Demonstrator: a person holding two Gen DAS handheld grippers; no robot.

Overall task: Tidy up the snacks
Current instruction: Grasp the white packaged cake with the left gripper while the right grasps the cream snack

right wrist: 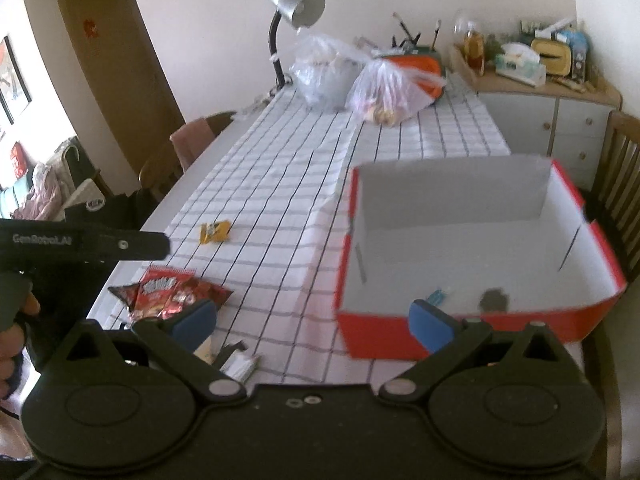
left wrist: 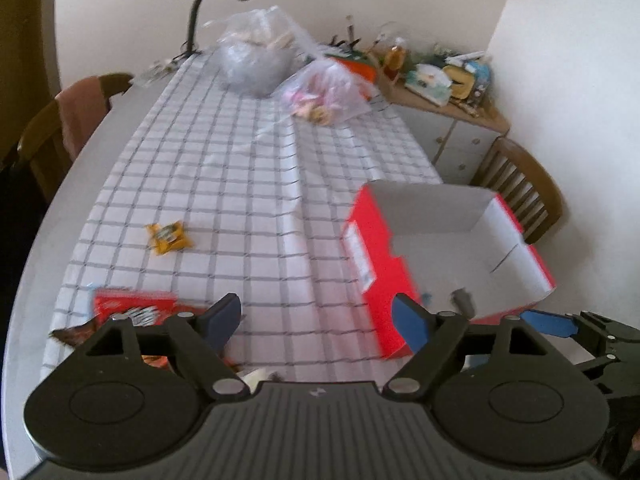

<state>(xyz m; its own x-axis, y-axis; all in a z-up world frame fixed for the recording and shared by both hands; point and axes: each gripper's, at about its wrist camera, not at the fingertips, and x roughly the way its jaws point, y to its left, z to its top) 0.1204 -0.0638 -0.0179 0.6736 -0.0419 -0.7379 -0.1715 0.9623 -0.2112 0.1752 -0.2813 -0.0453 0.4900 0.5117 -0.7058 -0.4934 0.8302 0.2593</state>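
Nearest the lens, the left gripper [left wrist: 316,322] is seen tilted downward over the grid-patterned white tablecloth [left wrist: 240,184], its blue-padded jaws spread wide with only cloth between them. The right gripper [right wrist: 314,320] is angled down likewise, jaws fully parted and holding nothing, its right pad set before the near wall of the red cardboard box with a white interior [right wrist: 460,332]. A gloved hand [right wrist: 14,312] is glimpsed at the left edge of the right wrist view, wrapped around the other gripper's handle. Just beyond the left pad of the right gripper, a red crinkled snack packet [right wrist: 168,290] is found lying flat beside a darker wrapper (partly hidden). Two small items, blurred, are seen on the box floor. Further out on the cloth, a small yellow sweet wrapper [right wrist: 215,232] lies alone. At the far end, two clear plastic bags [right wrist: 360,80] are placed near a silver desk lamp [right wrist: 298,8].
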